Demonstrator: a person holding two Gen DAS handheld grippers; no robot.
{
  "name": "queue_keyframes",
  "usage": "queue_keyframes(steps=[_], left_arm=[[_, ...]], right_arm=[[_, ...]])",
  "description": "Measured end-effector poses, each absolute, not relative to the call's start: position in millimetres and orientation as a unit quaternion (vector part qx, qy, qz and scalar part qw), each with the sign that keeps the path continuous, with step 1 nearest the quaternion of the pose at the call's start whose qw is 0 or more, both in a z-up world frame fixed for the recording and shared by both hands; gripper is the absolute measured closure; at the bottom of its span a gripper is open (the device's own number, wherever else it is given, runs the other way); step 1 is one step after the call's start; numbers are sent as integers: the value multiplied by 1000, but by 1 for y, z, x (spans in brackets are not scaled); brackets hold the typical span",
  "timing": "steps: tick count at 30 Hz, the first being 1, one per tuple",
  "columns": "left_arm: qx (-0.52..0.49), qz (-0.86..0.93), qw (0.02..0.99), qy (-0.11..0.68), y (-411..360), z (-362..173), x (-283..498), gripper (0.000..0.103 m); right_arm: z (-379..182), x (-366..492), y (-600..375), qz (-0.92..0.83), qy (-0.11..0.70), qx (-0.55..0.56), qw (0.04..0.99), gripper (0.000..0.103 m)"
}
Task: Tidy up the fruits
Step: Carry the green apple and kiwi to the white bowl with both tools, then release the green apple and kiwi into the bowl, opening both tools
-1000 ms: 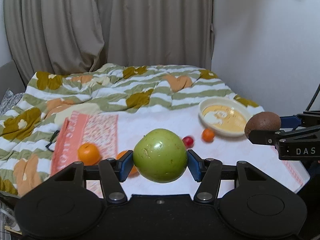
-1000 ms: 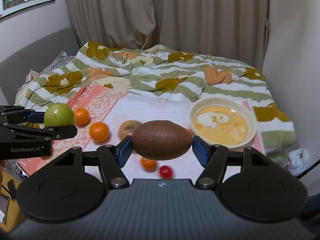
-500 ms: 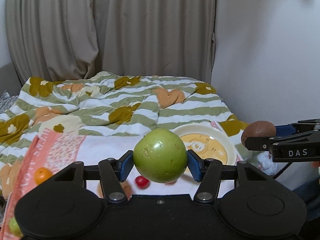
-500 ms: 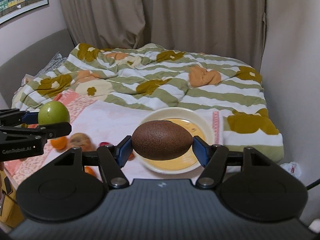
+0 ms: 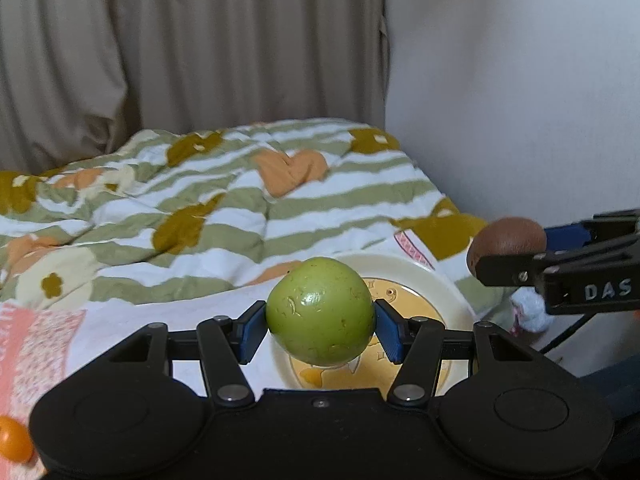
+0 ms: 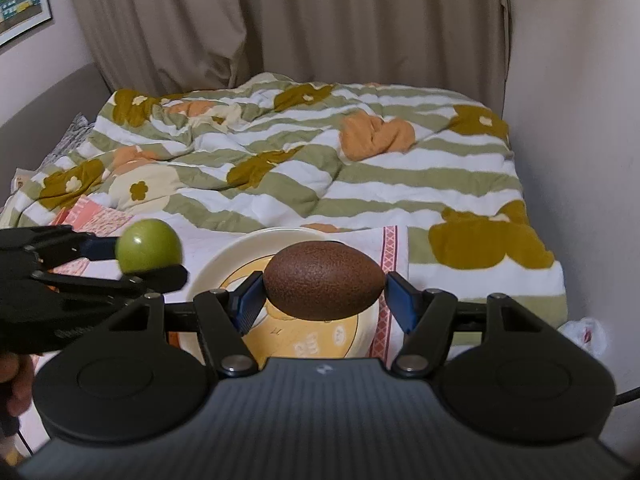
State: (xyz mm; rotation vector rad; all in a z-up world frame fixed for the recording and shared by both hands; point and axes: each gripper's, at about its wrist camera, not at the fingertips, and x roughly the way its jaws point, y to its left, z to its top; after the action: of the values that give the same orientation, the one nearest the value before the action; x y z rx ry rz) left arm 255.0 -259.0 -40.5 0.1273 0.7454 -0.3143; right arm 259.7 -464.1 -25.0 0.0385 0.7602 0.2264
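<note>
My left gripper [image 5: 320,326] is shut on a green apple [image 5: 320,312] and holds it in the air over the near left part of a cream plate [image 5: 420,274] with a yellow centre. My right gripper [image 6: 324,292] is shut on a brown kiwi [image 6: 324,280] and holds it above the same plate [image 6: 224,256]. In the right wrist view the apple [image 6: 148,246] and left gripper [image 6: 150,250] are at the left of the plate. In the left wrist view the kiwi [image 5: 508,240] and right gripper [image 5: 510,242] are at the right, beyond the plate's rim.
The plate lies on a white and pink cloth [image 6: 388,248] on a bed with a green striped flowered quilt [image 6: 320,160]. An orange fruit [image 5: 14,444] lies at the far left on the cloth. A wall [image 6: 580,120] stands close on the right and curtains [image 6: 280,20] behind.
Both grippers have moved right and forward with their fruits, from over the loose fruits to above the plate. The oranges and red fruit have mostly left both views.
</note>
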Motion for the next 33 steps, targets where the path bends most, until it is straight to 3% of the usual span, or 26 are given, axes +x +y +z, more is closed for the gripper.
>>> queue_keyframes(steps=[19,20,21,23,33], left_arm=[[128,-209,876,416,-296,-116,338,41],[128,-208,876,416,-297,-117,338,36],[127,-209,877,412,-297,-115,337,18],[125,-209,885,397,-295,-110,333,2],[115,-191,892,393,-272,-89,310,1]], right_arm=[[-68,320,-472,79,411,54,906,23],[-68,321,-473,78,412,54,906,23],[-68,321,-474,77,412,55,906,23],[-67,322,-476,76,412,56,906,23],[-68,326,-469,101,414,43,903,23]])
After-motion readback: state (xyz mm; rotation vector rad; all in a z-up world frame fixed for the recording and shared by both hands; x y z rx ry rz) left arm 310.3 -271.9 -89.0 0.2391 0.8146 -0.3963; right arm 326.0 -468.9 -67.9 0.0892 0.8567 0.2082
